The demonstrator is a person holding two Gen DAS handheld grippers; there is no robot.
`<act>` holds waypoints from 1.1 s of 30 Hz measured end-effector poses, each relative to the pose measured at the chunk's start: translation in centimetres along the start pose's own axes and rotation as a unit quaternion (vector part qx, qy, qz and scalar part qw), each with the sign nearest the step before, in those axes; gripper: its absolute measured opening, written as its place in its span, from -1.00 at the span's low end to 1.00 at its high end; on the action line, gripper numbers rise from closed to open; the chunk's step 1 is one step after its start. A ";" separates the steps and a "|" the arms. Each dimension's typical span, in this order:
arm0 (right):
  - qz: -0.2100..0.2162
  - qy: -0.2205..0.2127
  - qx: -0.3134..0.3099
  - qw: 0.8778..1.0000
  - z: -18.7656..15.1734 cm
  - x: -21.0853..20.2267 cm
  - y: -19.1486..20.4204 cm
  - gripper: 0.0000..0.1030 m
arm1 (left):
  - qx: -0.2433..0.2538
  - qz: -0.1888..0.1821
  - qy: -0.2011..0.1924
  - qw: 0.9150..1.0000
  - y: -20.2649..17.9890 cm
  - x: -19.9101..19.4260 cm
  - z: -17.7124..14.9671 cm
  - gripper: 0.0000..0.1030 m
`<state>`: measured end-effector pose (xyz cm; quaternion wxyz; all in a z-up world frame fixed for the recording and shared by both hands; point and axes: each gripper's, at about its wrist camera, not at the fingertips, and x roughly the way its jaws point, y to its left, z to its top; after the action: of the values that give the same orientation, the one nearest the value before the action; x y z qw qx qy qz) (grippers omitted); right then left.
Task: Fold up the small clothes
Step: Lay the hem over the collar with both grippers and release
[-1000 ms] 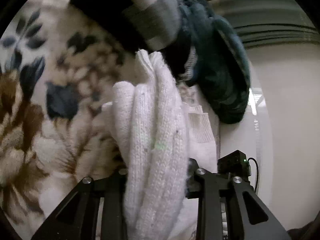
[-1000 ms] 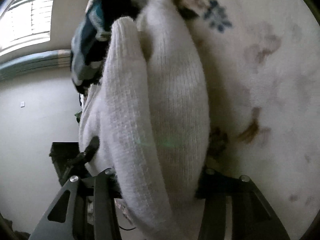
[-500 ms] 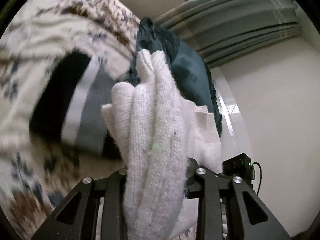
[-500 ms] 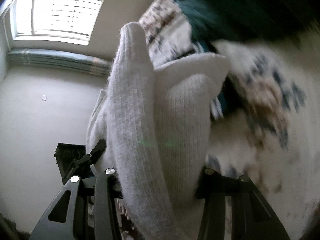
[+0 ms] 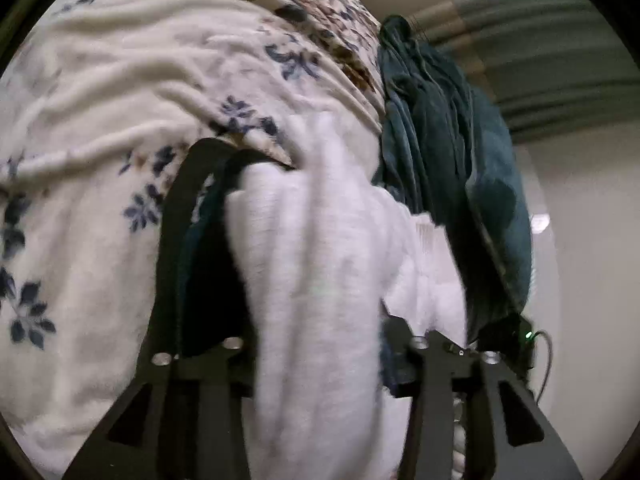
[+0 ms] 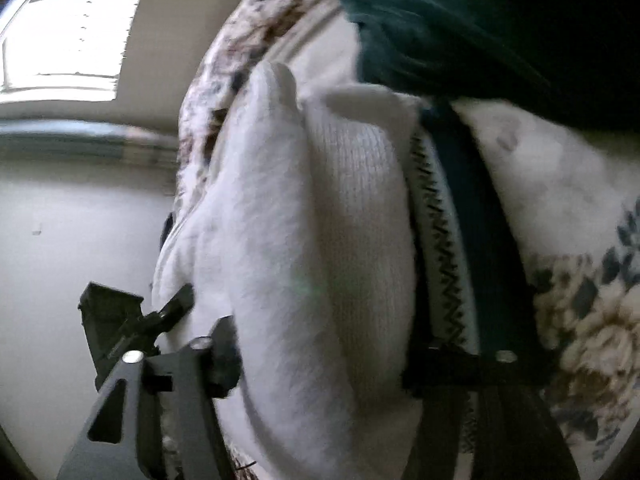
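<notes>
The left wrist view shows what the right one lacks: a black cloth (image 5: pixel 180 240) lying left of the knit (image 5: pixel 320 260), a pleated curtain (image 5: pixel 560 60) at far right, and a green light on a black device (image 5: pixel 524 334) at the near right. Only the right wrist view shows a bright window (image 6: pixel 68 40) at far left and a zigzag band (image 6: pixel 440 260) running along the right edge of the knit (image 6: pixel 304 220). A black device (image 6: pixel 110 316) sits near left there too; whether it is the same one I cannot tell.

Both views share the floral blanket (image 5: pixel 120 100) (image 6: pixel 580 320), the teal cloth (image 5: pixel 440 160) (image 6: pixel 420 20) heaped at the far side, and a pale wall (image 5: pixel 592 280) (image 6: pixel 60 240).

Counted: two grippers, one white knit, one blanket, one teal cloth, one black cloth, one window.

The knit is bunched upright over the blanket, just beside the teal cloth, with one end between the fingers of each gripper. The jaws of the left hand-held gripper (image 5: pixel 320 344) have just been opening; the knit fills the gap between them, and blur hides whether the pads press on it. The jaws of the right hand-held gripper (image 6: pixel 320 352) have just been opening as well, standing wider, with the knit bulging from finger to finger; whether it is gripped I cannot tell.
</notes>
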<state>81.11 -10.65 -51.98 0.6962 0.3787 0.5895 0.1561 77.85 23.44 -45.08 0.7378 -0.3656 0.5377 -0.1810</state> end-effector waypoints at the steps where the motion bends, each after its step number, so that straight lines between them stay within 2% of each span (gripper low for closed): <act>1: -0.004 -0.003 0.007 1.000 -0.1 -0.2 0.0 0.37 | 0.004 0.000 -0.009 1.000 -0.1 -1.0 -0.5 -0.19; 3: -0.022 -0.018 -0.003 1.000 -0.5 -1.4 0.3 0.37 | 0.015 0.028 -0.028 0.999 -0.8 -3.1 -1.6 -0.13; 6: -0.090 -0.063 -0.064 0.992 -2.2 -3.8 1.9 0.37 | 0.056 0.082 -0.067 0.993 -2.0 -5.5 -4.0 -0.12; 7: -0.121 -0.080 -0.098 0.985 -3.5 -4.6 3.1 0.37 | 0.086 0.135 -0.080 0.984 -2.4 -5.6 -4.9 -0.12; 9: -0.170 -0.097 -0.137 0.971 -4.9 -5.3 4.4 0.37 | 0.136 0.200 -0.094 0.966 -3.3 -5.5 -6.6 -0.11; 10: -0.198 -0.097 -0.158 0.963 -5.9 -5.3 4.8 0.37 | 0.160 0.235 -0.094 0.954 -3.4 -4.9 -7.5 -0.10; 11: -0.228 -0.091 -0.173 0.954 -6.7 -4.4 4.8 0.37 | 0.165 0.248 -0.092 0.950 -3.1 -4.5 -7.9 -0.05; 12: -0.243 -0.085 -0.175 0.950 -7.0 -4.1 4.6 0.37 | 0.165 0.258 -0.089 0.948 -2.6 -3.9 -8.0 -0.05; 15: -0.282 -0.067 -0.174 0.941 -8.8 -3.7 3.2 0.37 | 0.150 0.258 -0.089 0.950 -2.0 -3.5 -8.0 -0.05; 16: -0.294 -0.073 -0.174 0.937 -8.9 -3.5 3.3 0.37 | 0.150 0.263 -0.094 0.949 -2.3 -3.7 -8.1 -0.01; 17: -0.302 -0.078 -0.177 0.934 -9.1 -3.6 3.8 0.38 | 0.156 0.278 -0.099 0.943 -3.0 -3.9 -8.3 0.15; 18: -0.306 -0.082 -0.179 0.931 -9.7 -4.1 3.8 0.41 | 0.163 0.290 -0.102 0.938 -3.8 -4.1 -8.5 0.19; 19: -0.314 -0.090 -0.179 0.928 -10.1 -4.5 4.3 0.42 | 0.168 0.293 -0.102 0.936 -4.4 -4.2 -8.8 0.20; 20: -0.320 -0.100 -0.180 0.925 -10.6 -5.1 4.7 0.53 | 0.171 0.294 -0.102 0.935 -5.0 -4.2 -9.2 0.25; 21: -0.328 -0.107 -0.183 0.921 -11.1 -5.5 5.1 0.68 | 0.174 0.294 -0.102 0.934 -5.5 -4.5 -9.7 0.37; 22: -0.338 -0.112 -0.187 0.916 -11.5 -5.9 5.4 0.98 | 0.180 0.302 -0.103 0.931 -6.2 -4.6 -10.4 0.67; 23: -0.352 -0.119 -0.196 0.908 -12.2 -6.3 5.9 1.00 | 0.184 0.310 -0.104 0.927 -6.7 -4.7 -10.8 0.87; 25: -0.370 -0.127 -0.206 0.897 -13.4 -7.3 7.0 1.00 | 0.195 0.336 -0.105 0.915 -7.9 -5.1 -12.2 0.91; 27: -0.381 -0.133 -0.209 0.891 -14.7 -8.4 7.6 1.00 | 0.198 0.347 -0.104 0.911 -8.7 -5.5 -13.2 0.91; 30: -0.385 -0.142 -0.205 0.888 -16.8 -10.9 8.8 1.00 | 0.191 0.341 -0.097 0.915 -10.1 -6.8 -14.8 0.91; 33: -0.388 -0.158 -0.204 0.885 -18.8 -13.8 10.2 1.00 | 0.191 0.338 -0.105 0.915 -11.8 -8.8 -16.1 0.91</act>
<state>62.25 -6.58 -35.31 0.8470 -0.0105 0.5267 -0.0713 61.26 15.85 -33.09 0.8631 -0.0308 0.5038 0.0195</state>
